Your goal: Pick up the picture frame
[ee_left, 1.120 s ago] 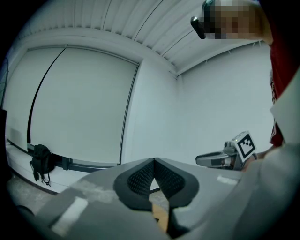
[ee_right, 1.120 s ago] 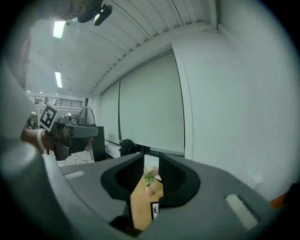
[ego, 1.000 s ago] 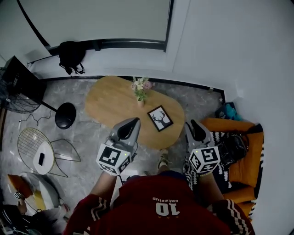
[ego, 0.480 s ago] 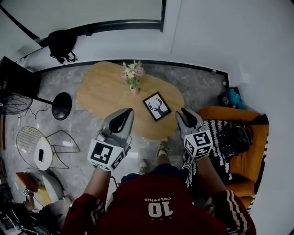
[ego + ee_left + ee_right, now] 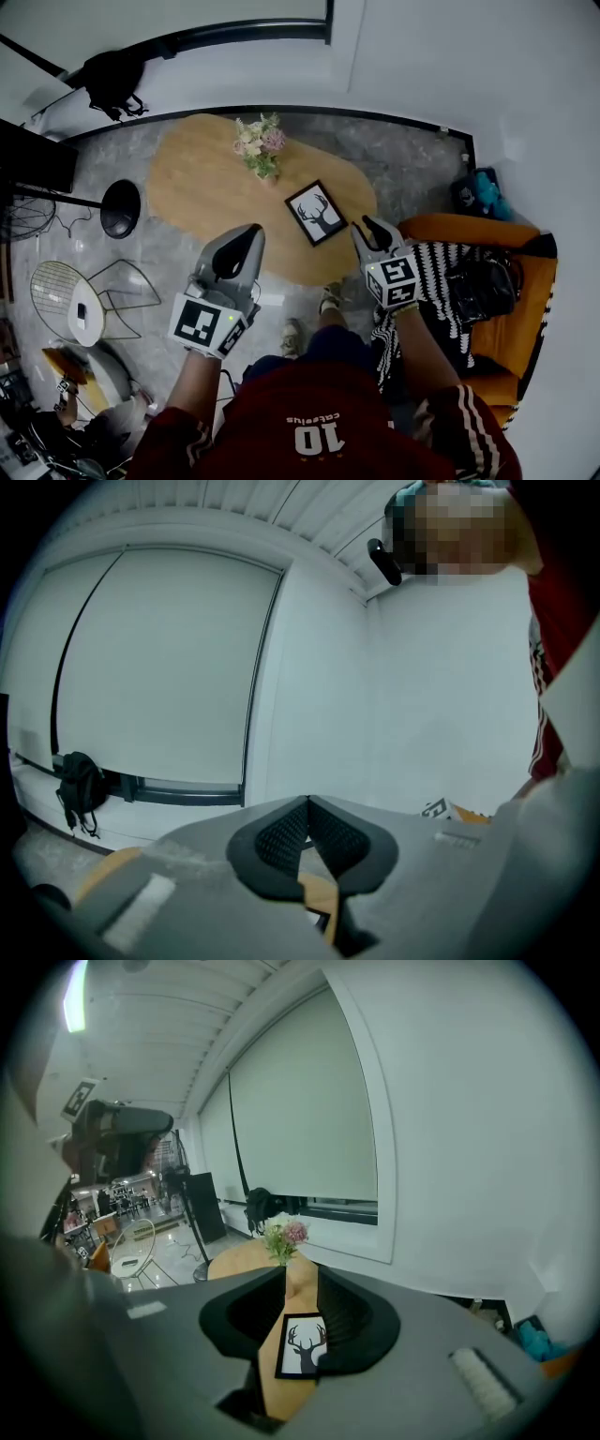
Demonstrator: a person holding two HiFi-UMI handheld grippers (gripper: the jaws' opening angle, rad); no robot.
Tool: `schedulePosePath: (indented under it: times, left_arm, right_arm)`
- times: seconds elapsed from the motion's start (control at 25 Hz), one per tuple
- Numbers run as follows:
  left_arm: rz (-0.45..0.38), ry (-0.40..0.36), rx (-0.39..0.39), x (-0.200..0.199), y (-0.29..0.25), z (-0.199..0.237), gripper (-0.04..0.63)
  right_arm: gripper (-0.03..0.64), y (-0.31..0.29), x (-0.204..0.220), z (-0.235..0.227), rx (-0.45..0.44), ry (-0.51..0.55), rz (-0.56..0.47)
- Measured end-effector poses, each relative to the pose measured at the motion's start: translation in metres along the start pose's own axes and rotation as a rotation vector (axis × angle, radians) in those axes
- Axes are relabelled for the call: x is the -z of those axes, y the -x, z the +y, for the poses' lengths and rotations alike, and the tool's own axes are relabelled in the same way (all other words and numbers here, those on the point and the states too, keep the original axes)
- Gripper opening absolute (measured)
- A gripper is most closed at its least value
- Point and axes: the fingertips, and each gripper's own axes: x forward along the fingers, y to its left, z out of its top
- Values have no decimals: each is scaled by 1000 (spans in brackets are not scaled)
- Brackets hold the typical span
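The picture frame [image 5: 316, 212], black-edged with a deer print, lies flat on the right part of the oval wooden table [image 5: 202, 192]. My right gripper [image 5: 368, 223] hovers off the table's right edge, close to the frame. In the right gripper view the frame [image 5: 302, 1344] shows through the gap of this gripper [image 5: 301, 1275]. Its jaws have just been opening, with nothing between them. My left gripper [image 5: 252, 229] hangs over the near table edge, left of the frame. In its own view the left gripper [image 5: 307, 802] has its tips touching and holds nothing.
A small vase of flowers [image 5: 258, 145] stands on the table behind the frame. An orange sofa [image 5: 511, 323] with a striped cushion and a black bag [image 5: 480, 291] is at the right. A black round-based stand [image 5: 120, 208] and a wire chair [image 5: 66, 298] are at the left.
Both grippers have sunk toward the table. The right one has dropped more and now sits nearer the frame. The table has shifted up and left in the head view.
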Motion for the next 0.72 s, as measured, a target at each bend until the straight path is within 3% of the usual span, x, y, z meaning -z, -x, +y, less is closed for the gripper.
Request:
schedulePosePath:
  times: [0.72]
  left_arm:
    - [62,46,-25,78,-58,28,0]
  right_arm:
    - [106,-124,131,-43,-9,41,178]
